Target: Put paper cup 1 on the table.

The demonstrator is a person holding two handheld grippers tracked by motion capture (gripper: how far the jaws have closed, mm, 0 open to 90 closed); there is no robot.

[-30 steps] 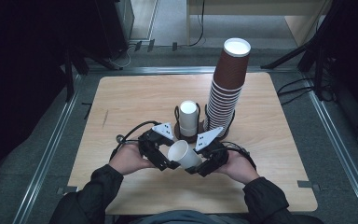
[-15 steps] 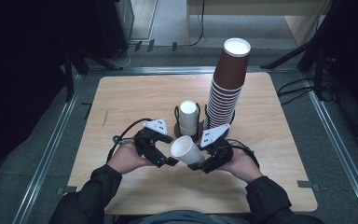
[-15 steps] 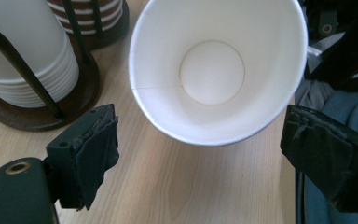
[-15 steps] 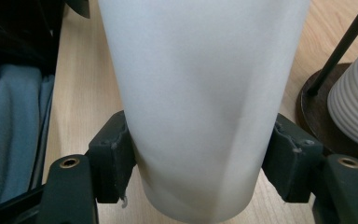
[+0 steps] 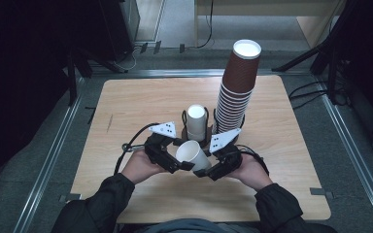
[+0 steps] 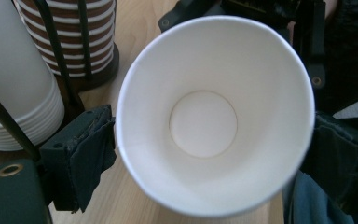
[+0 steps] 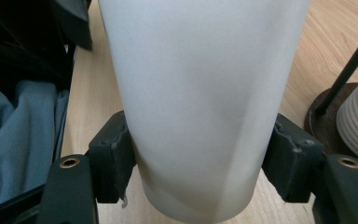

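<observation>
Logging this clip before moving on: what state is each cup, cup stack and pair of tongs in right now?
Single white paper cup: empty, tilted, held off the table.
Right tongs: pads pressed on the white cup's sides near its base.
Left tongs: at the cup's rim, jaws have just been opening; grip uncertain.
Short stack of white paper cups: upside down in its holder.
Tall stack of brown paper cups: upside down in its holder, leaning slightly.

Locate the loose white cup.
In the high view the white cup sits between both grippers near the table's front edge, just before the white cup stack.

Lab: railed floor [image 5: 46, 165], trailing cables [image 5: 311, 90]
</observation>
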